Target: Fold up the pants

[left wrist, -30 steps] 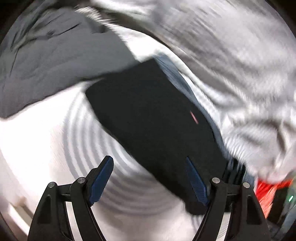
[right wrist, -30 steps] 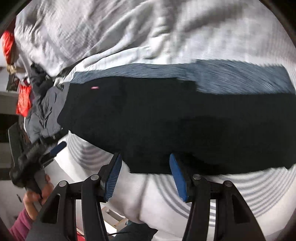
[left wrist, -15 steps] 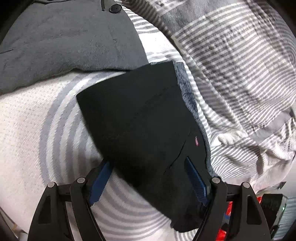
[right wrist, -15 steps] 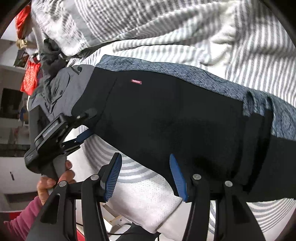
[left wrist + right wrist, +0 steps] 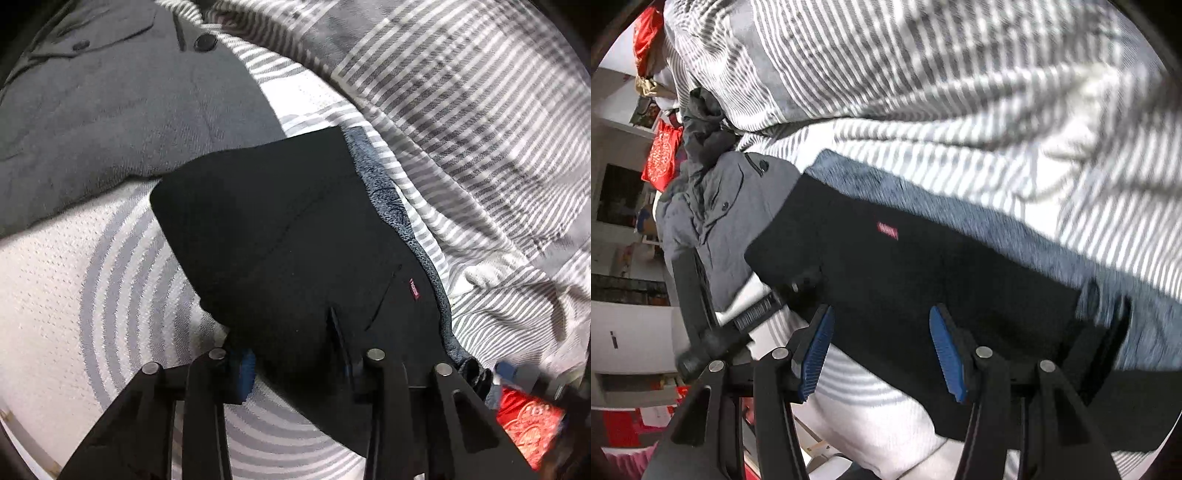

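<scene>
Black pants [image 5: 280, 229] with a small red label lie folded on the bed, a blue-grey fleecy layer [image 5: 391, 206] showing along their far edge. My left gripper [image 5: 291, 343] is at the pants' near edge, its jaws closing with the black cloth bunched between the pads. In the right wrist view the same pants [image 5: 923, 273] run across the middle, and the left gripper [image 5: 801, 280] bites their left end. My right gripper [image 5: 881, 350] hovers open over the near edge of the pants, its blue pads [image 5: 816, 350] apart and pressing on nothing.
A grey buttoned coat [image 5: 110, 110] lies beyond the pants' end. A striped duvet [image 5: 461, 110] is heaped along the far side. The white mattress [image 5: 74, 277] with grey rings runs along the near side, its edge close below. Red items [image 5: 528, 432] sit off the bed.
The left gripper's jaws have come together on the pants' near edge, bunching the cloth. The right gripper has slid sideways along the pants and rolled, still open.
</scene>
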